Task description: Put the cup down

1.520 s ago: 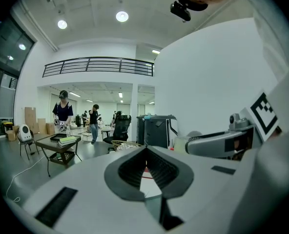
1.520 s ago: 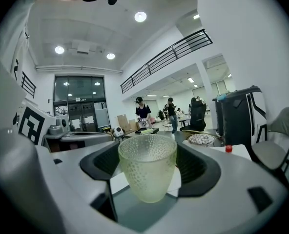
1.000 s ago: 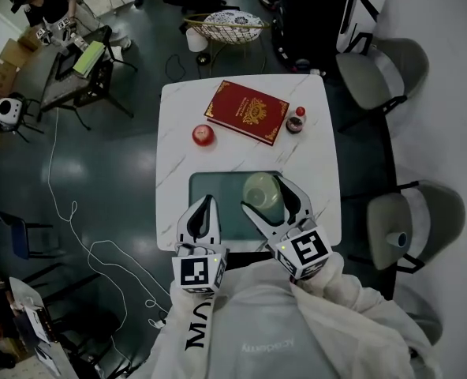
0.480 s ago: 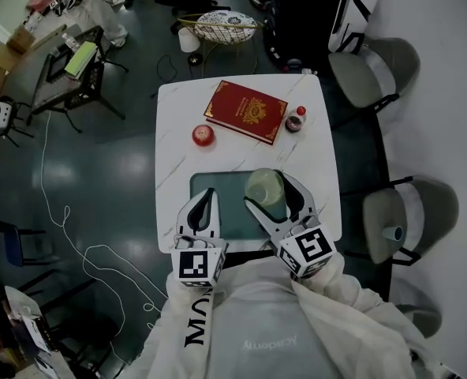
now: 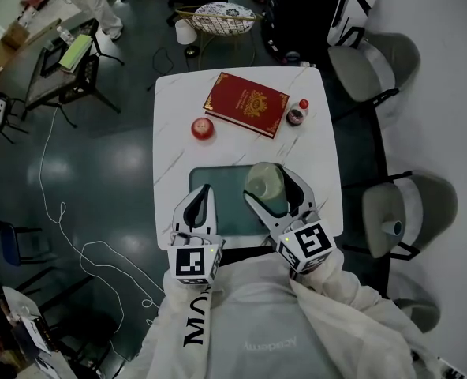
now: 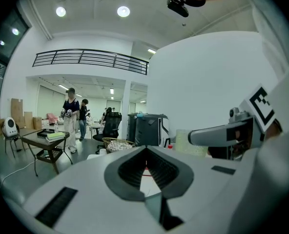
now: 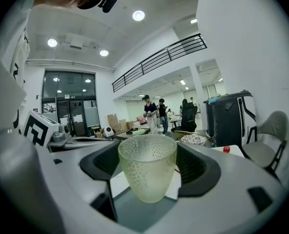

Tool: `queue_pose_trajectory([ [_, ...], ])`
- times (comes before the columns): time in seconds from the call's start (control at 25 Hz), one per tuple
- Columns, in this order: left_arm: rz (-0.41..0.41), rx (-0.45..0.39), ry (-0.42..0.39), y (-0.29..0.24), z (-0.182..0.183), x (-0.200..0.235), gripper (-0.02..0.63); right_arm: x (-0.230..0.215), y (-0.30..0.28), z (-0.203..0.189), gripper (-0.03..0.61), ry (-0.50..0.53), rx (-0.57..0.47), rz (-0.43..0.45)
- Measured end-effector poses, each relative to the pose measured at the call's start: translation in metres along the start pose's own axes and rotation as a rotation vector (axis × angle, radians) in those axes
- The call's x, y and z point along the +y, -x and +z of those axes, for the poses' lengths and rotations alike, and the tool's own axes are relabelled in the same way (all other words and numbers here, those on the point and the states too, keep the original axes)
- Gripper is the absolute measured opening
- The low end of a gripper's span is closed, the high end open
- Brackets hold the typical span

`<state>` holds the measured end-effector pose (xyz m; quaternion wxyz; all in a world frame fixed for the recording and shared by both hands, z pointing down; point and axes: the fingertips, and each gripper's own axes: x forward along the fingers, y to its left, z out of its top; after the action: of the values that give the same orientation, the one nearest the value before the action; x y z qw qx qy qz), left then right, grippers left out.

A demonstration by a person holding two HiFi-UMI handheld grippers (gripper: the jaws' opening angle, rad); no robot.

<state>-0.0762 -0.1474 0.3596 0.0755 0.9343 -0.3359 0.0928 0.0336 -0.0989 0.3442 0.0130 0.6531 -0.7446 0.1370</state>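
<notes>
- Head view: the cup (image 5: 263,181) is seen pinched in the right tool (image 5: 271,189) over the green mat's (image 5: 218,192) far right corner; the red book (image 5: 247,103) lies well beyond, so nothing is in the way.
- Left gripper view: the left tool (image 6: 145,152) is pressed together, empty.
- Right gripper view: the cup is held upright. Contact with the mat cannot be judged, so an early release could topple it.

A red book (image 5: 247,104) lies near a small red-capped jar (image 5: 297,115).

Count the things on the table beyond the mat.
3: a book at far centre, a round red thing left of it, a bottle right of it. None seems hidden.
</notes>
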Motion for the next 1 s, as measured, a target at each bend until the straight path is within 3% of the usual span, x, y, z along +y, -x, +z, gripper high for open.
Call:
queue_pose_trajectory([
  [0.52,0.007,0.049,-0.019,-0.007,-0.037,0.017,0.012,-0.009,-0.026,-0.026,0.359,0.052,-0.001,-0.012],
  [1.0,0.013,0.034,0.027,-0.035,-0.06,0.021,0.011,-0.028,-0.04,-0.057,0.359,0.091,0.008,-0.041],
])
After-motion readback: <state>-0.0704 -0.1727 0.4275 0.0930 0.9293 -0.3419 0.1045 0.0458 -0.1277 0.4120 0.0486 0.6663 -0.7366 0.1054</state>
